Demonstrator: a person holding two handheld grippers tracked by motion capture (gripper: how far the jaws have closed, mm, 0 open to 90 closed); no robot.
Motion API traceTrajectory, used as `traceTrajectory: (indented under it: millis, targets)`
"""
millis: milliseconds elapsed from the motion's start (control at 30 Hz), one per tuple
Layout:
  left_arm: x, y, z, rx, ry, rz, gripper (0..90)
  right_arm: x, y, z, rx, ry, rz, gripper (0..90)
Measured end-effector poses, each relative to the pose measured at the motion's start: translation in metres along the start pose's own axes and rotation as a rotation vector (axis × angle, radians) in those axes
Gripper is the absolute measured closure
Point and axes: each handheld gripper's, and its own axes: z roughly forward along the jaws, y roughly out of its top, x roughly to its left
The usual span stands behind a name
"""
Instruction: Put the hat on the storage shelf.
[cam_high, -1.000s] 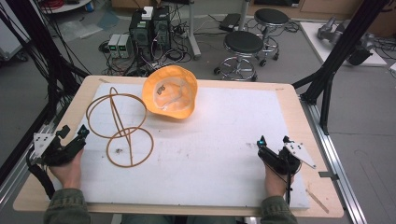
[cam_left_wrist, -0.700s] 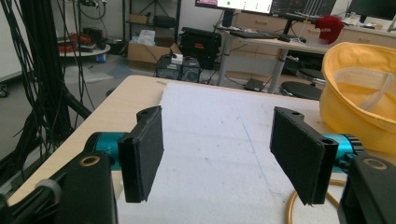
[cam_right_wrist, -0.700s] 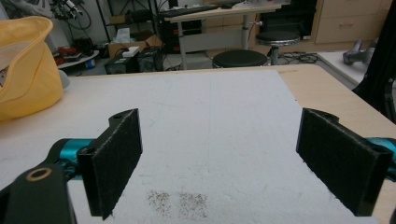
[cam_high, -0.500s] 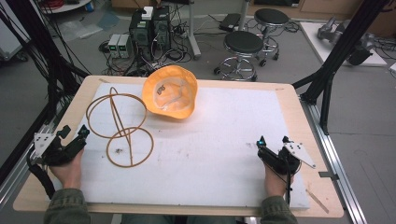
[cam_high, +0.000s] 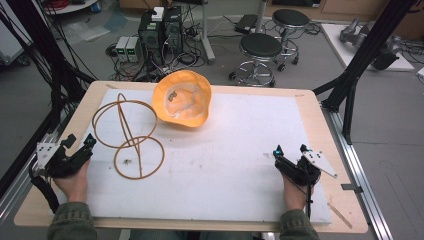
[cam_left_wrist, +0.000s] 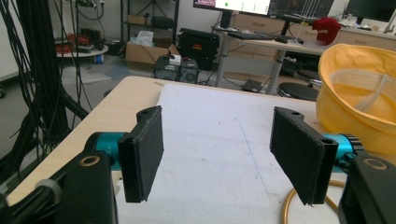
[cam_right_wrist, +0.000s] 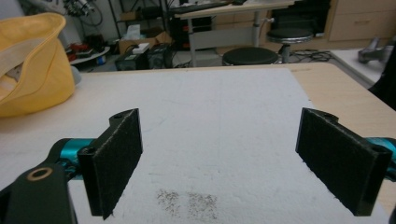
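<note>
Left gripper (cam_high: 77, 146) at the bench's near left edge, jaws wide apart, nothing between them. Right gripper (cam_high: 290, 151) near the right edge, jaws likewise spread and empty, over a grey smudge (cam_right_wrist: 187, 202) on the white mat (cam_high: 235, 150). Beyond the left gripper, a wire stand (cam_high: 127, 135) of brown hoops. Yellow hat (cam_high: 182, 104) lies upturned at the mat's far edge, touching the stand.

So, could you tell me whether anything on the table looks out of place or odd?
The yellow hat lies upside down, its inside facing up, beside the wire hoop stand. A faint grey smudge marks the white mat.
</note>
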Motion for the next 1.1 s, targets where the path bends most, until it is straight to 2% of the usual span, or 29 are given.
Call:
traceTrajectory:
  millis: [67,100,267,300,533,733,900,1100]
  targets:
    - [0.0,0.0,0.0,-0.001,0.001,0.001,35.0,0.0,0.005,0.002,-0.007,0.01,0.004,13.4]
    - [-0.001,0.0,-0.001,-0.001,0.0,-0.001,35.0,0.001,0.011,0.005,-0.004,0.031,0.023,13.4]
    - [-0.001,-0.001,-0.001,-0.001,-0.001,0.0,35.0,0.003,0.022,0.01,-0.025,0.056,0.014,13.4]
    - [-0.002,-0.001,-0.001,-0.001,-0.003,0.0,35.0,0.004,0.029,0.015,-0.031,0.078,0.019,13.3]
    - [-0.002,-0.001,-0.001,-0.003,-0.004,-0.004,35.0,0.009,0.042,0.026,-0.045,0.09,0.05,13.0]
    - [-0.002,-0.002,-0.001,-0.005,0.0,0.001,35.0,0.015,0.053,0.039,-0.033,0.105,0.061,13.0]
    - [-0.003,-0.002,-0.001,-0.005,-0.003,0.002,35.0,0.03,0.065,0.053,-0.038,0.139,0.047,13.1]
    - [-0.002,-0.002,0.0,-0.009,0.001,-0.006,35.0,0.039,0.072,0.065,-0.035,0.143,0.026,13.1]
